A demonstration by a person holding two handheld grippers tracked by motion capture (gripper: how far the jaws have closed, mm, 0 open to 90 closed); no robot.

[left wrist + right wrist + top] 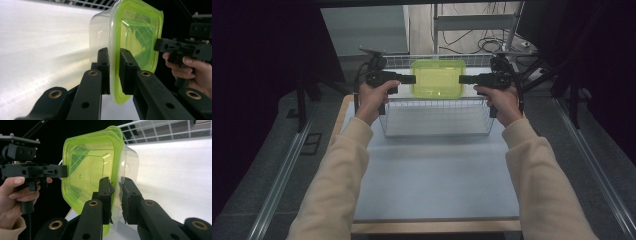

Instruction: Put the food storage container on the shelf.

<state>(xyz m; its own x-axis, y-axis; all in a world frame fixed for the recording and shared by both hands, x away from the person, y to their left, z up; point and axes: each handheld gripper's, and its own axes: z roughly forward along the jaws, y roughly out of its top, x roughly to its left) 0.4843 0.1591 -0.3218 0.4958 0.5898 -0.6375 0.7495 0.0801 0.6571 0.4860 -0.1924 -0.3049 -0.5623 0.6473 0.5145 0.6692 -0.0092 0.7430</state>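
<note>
A clear plastic container with a yellow-green lid (pixel 437 77) hangs above a wire basket (pixel 437 119), held level between both hands. My left gripper (pixel 411 79) is shut on the lid's rim at its left side; in the left gripper view the black jaws pinch the green rim (pixel 115 72) of the container (pixel 136 37). My right gripper (pixel 463 79) is shut on the rim at the right side. In the right gripper view its pads (pixel 106 195) clamp the lid's edge, and the container (pixel 92 170) fills the middle.
The wire basket stands at the far end of a pale table mat (pixel 437 175), with a wooden table edge (pixel 437 226) at the front. Metal rails (pixel 282 175) run along both sides. A shelf frame and cables (pixel 482 35) lie behind the basket.
</note>
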